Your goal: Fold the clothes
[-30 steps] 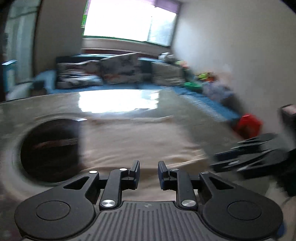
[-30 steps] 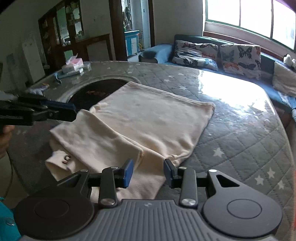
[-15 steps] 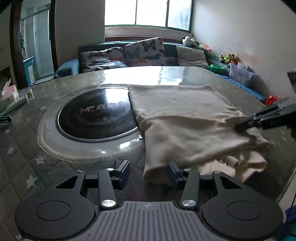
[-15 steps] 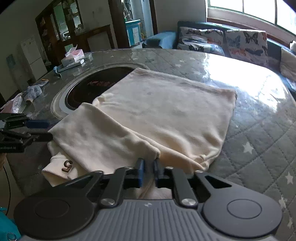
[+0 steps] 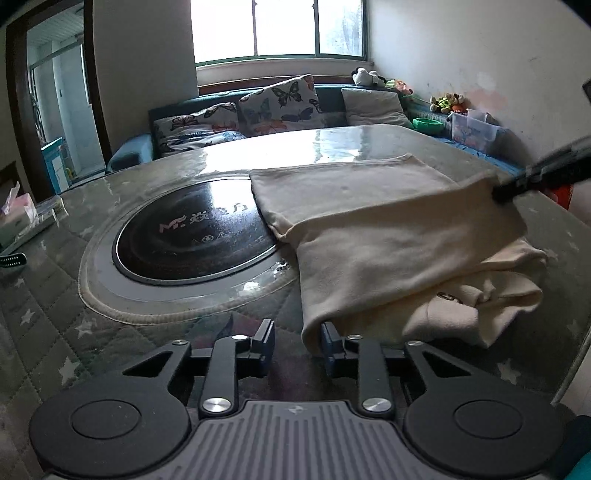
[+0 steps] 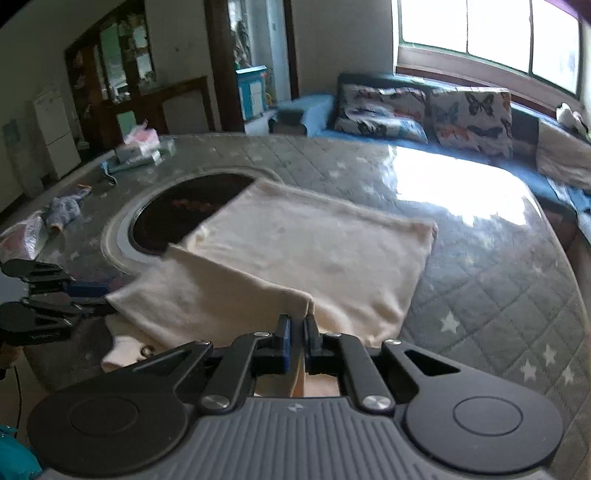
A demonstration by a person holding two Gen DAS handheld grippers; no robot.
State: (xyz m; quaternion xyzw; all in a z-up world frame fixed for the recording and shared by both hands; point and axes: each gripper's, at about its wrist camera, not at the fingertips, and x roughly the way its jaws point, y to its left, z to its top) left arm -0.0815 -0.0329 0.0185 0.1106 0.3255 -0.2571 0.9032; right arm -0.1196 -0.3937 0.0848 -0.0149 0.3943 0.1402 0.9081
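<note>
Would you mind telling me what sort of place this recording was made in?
Most likely a home living room: a sofa with butterfly cushions under a window, stuffed toys by the wall, and a quilted table.

Cream garment [image 5: 388,236], grey star-quilted table cover [image 6: 480,302].

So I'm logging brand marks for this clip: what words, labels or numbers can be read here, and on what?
"M" followed by Chinese characters, too blurred to read: on the black cooktop set in the table.
Small dark emblem on the cream garment: unreadable.
Faint lettering on the left tool, seen from the right wrist: too small to read.
</note>
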